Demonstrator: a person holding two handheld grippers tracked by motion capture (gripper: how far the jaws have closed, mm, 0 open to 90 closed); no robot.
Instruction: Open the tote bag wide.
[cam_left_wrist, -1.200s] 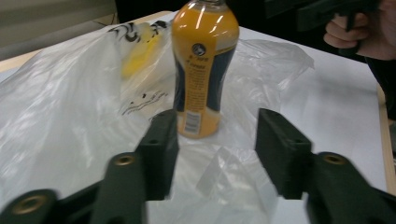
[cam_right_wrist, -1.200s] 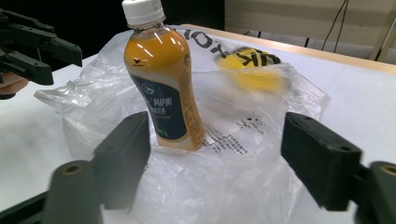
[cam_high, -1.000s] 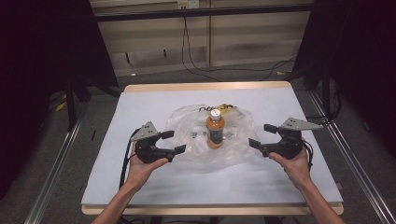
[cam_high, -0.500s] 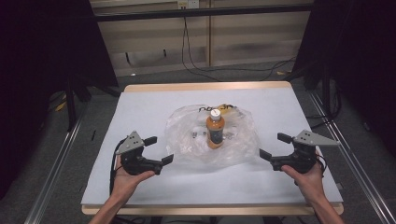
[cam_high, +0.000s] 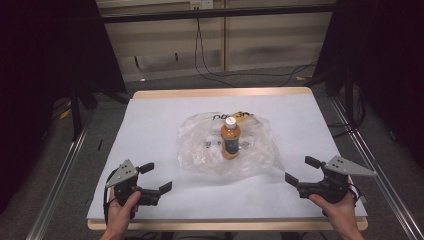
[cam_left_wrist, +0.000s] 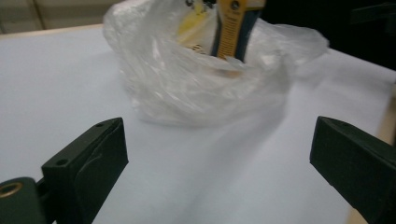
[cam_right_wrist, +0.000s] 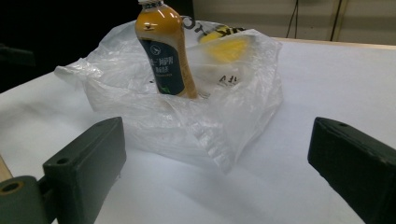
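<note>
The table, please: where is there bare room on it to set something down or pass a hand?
The table is bare left and right of the plastic bag, behind it, and along the front strip between the left gripper and right gripper. The middle is crowded: the bottle stands in the bag.

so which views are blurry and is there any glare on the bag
Left gripper view: the bag and bottle are soft and smeared. Right gripper view: sharper, the bottle label readable as print. High view: dim surroundings, pale sheen on the bag.

Crinkled glossy clear plastic bag (cam_high: 227, 150)
</note>
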